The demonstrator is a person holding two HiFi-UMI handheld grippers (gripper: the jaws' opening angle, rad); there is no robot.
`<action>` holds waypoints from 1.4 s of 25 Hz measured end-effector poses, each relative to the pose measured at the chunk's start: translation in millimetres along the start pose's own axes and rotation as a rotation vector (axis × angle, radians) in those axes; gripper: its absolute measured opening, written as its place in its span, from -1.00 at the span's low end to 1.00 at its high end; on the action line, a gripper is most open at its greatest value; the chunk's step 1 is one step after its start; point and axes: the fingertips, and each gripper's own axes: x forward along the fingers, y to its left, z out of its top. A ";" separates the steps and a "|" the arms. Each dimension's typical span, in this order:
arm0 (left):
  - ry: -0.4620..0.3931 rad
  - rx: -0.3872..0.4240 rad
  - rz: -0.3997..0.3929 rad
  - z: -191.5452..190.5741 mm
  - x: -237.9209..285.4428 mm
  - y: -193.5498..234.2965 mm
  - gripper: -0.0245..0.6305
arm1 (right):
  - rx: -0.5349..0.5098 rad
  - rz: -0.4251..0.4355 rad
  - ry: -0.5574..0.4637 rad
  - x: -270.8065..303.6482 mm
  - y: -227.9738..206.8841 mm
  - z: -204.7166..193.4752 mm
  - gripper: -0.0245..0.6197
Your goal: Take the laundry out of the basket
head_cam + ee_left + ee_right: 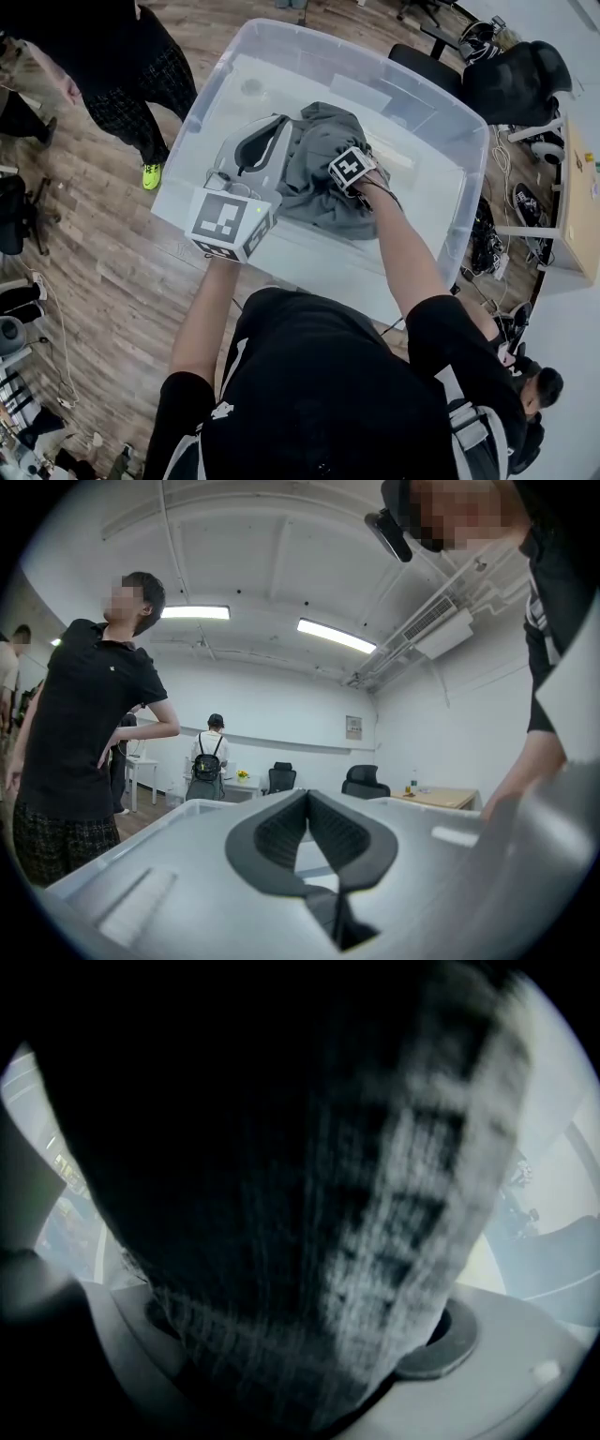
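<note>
Left gripper (267, 136) (307, 803): over the basket's (202, 103) near left side, jaws together, nothing between them.
Right gripper (349, 171) (309, 1372): down inside, clamped on the grey garment (314, 159) (309, 1194).
Grey garment: bunched mid-basket.
Basket: clear plastic, on the wooden floor (94, 234).
Bystander (122, 66) (84, 742): far left.

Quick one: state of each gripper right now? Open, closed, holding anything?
Left gripper: closed, nothing between its jaws.
Right gripper: closed on the gray garment.
</note>
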 end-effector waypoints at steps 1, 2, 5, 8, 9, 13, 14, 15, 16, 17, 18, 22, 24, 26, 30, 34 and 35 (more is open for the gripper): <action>0.003 0.002 -0.002 -0.3 0.8 -0.5 -0.90 | 0.002 -0.002 0.004 -0.3 -0.3 -0.1 0.89; 0.005 0.004 -0.004 -0.4 1.5 -0.9 -0.90 | 0.003 -0.004 0.007 -0.6 -0.6 0.4 0.86; 0.011 0.008 -0.008 -1.2 2.9 -1.4 -0.90 | 0.011 -0.013 0.002 -2.2 -0.6 3.1 0.72; 0.012 0.003 -0.012 -2.5 3.7 -1.7 -0.90 | 0.018 -0.021 0.003 -3.8 -1.2 5.9 0.35; 0.012 0.001 -0.011 -2.5 3.6 -1.5 -0.90 | 0.015 -0.029 0.007 -4.5 -1.8 7.9 0.21; 0.004 -0.004 -0.007 -0.5 2.3 -1.4 -0.90 | -0.021 -0.078 0.020 -9.2 -2.4 11.0 -0.10; 0.002 -0.005 -0.007 -0.1 2.0 -1.4 -0.90 | -0.026 -0.087 0.015 -10.0 -2.4 11.1 -0.15; 0.001 -0.006 -0.006 0.0 1.7 -1.2 -0.90 | -0.028 -0.095 0.007 -10.5 -2.6 11.4 -0.19; 0.000 -0.007 -0.005 0.0 1.6 -0.9 -0.90 | -0.029 -0.100 -0.001 -10.7 -2.8 11.6 -0.21; -0.001 -0.007 -0.004 0.0 1.5 -0.5 -0.90 | -0.030 -0.104 -0.009 -10.6 -2.9 11.9 -0.23; -0.001 -0.006 -0.004 0.0 1.4 -0.3 -0.90 | -0.032 -0.106 -0.015 -10.3 -3.0 12.2 -0.25; -0.007 -0.014 -0.001 0.3 1.0 1.3 -0.90 | -0.028 -0.102 -0.035 -11.3 -4.0 12.8 -0.30; -0.011 -0.034 0.000 0.6 0.9 2.8 -0.90 | -0.018 -0.092 -0.041 -11.5 -4.5 14.4 -0.31; -0.016 -0.043 0.000 0.8 0.5 2.4 -0.90 | -0.002 -0.079 -0.045 -11.9 -4.9 14.0 -0.32; -0.023 -0.033 0.003 1.5 -1.8 2.9 -0.90 | 0.047 -0.038 -0.084 -17.9 -4.3 16.9 -0.34; -0.032 -0.030 0.009 3.1 -3.3 5.6 -0.90 | 0.114 -0.001 -0.163 -31.2 -8.6 24.8 -0.35; -0.036 -0.031 0.013 3.7 -4.0 6.8 -0.90 | 0.127 0.012 -0.184 -35.2 -9.7 27.2 -0.35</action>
